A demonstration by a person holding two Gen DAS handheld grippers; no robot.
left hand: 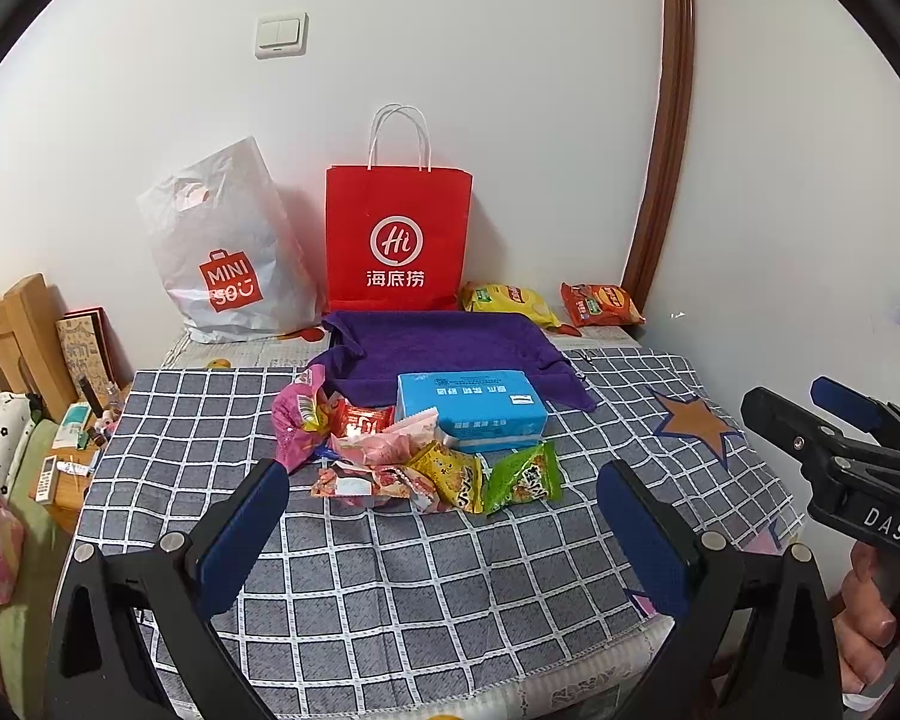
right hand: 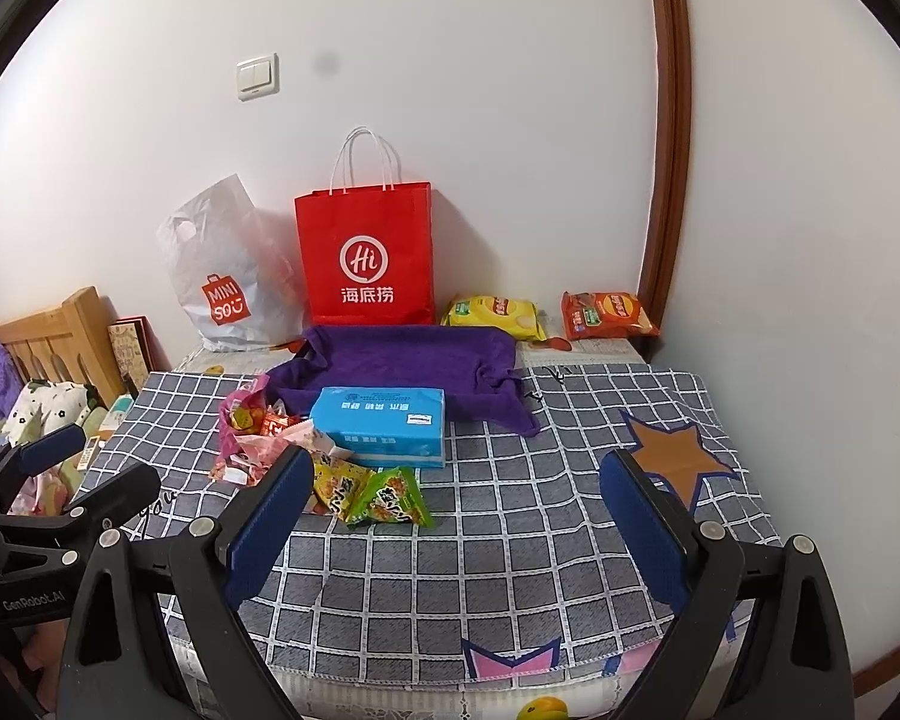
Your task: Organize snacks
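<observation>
Snack packets (left hand: 426, 468) before "MINISO" bag (left hand: 228, 258), red "Hi" bag (left hand: 397, 240); both hand-held grippers (left hand: 444, 534) (right hand: 456, 534) agape, empty.

Both grippers hover side by side, level and pointing forward. The left gripper (left hand: 444, 531) has its blue-padded fingers (left hand: 246, 519) spread wide, gripping nothing; the right gripper (right hand: 456, 531) is likewise wide apart, a hand (left hand: 870, 618) on its handle.
</observation>
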